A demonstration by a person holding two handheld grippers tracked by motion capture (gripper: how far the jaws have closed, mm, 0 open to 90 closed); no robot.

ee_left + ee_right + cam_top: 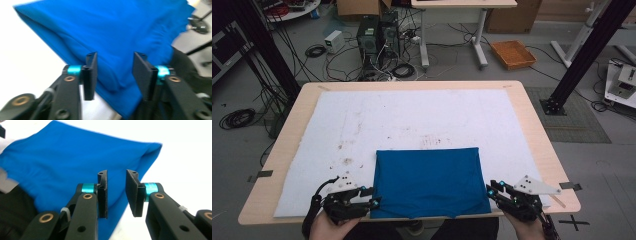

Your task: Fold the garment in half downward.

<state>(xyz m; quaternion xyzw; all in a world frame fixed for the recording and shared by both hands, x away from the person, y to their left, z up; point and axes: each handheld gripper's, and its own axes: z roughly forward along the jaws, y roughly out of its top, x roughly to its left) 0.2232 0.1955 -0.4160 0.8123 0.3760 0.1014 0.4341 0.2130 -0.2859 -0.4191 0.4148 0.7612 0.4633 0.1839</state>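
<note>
So the blue cloth [428, 182] was lying folded flat on the white mat [362, 125], right down at the near edge of the table [532, 125], with its front hem hanging a bit over that edge toward the person. Its far edge ran pretty straight across the mat, and the left and right sides were clean folds.

The left gripper [371, 196] sat at the cloth's near left corner. In the left gripper view [115, 72] the jaws stood well apart with the folded edge of the cloth lying between them, pads not pressing on it, so released. The right gripper [493, 189] was at the near right corner, and in the right gripper view [116, 192] its jaws were parted by a narrower gap, with the cloth's edge under and behind them and nothing pinched, so let go too.

Loads of open room: the whole far half of the mat was bare apart from some dirty smudges, and there were free strips of mat on both sides of the cloth
</note>
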